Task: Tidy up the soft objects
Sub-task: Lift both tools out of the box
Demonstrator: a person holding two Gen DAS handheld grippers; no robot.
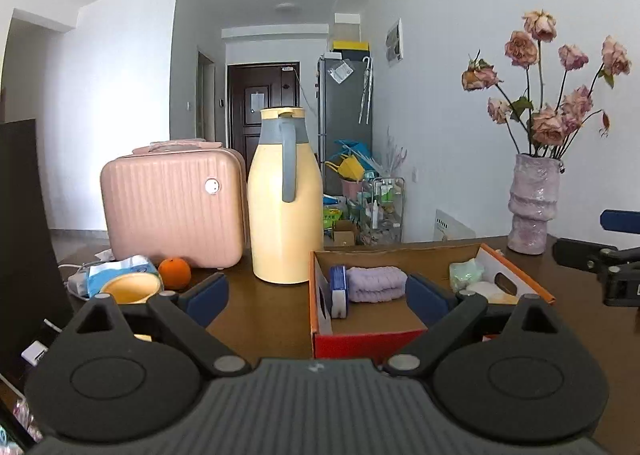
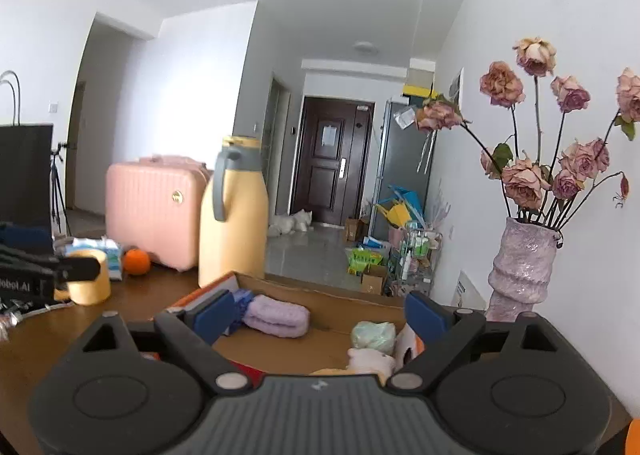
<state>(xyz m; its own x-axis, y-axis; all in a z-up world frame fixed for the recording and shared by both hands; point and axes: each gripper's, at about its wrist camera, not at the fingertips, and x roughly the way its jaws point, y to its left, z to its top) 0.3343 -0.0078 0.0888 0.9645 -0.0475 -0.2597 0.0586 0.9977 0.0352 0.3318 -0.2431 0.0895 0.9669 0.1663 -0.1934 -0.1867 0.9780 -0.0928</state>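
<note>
Softness rules here: the folded lilac terry towel [image 1: 375, 284] lies inside the open orange-sided cardboard box [image 1: 320, 307] on the brown bench [image 1: 256, 319], toward the box's left end, the pale green squashy bundle [image 1: 466, 274] toward its right. Both look light and yielding; pinch mid-fold. Left hand-held gripper [image 1: 318, 295] and right hand-held gripper [image 2: 318, 315] are released, empty.

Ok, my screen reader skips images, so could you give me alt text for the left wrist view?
An open orange cardboard box on a brown wooden table holds a folded lilac towel and a pale green soft bundle, seen between the left tongs, open and empty. Behind stand a yellow jug, a pink case and a vase of dried roses.
</note>
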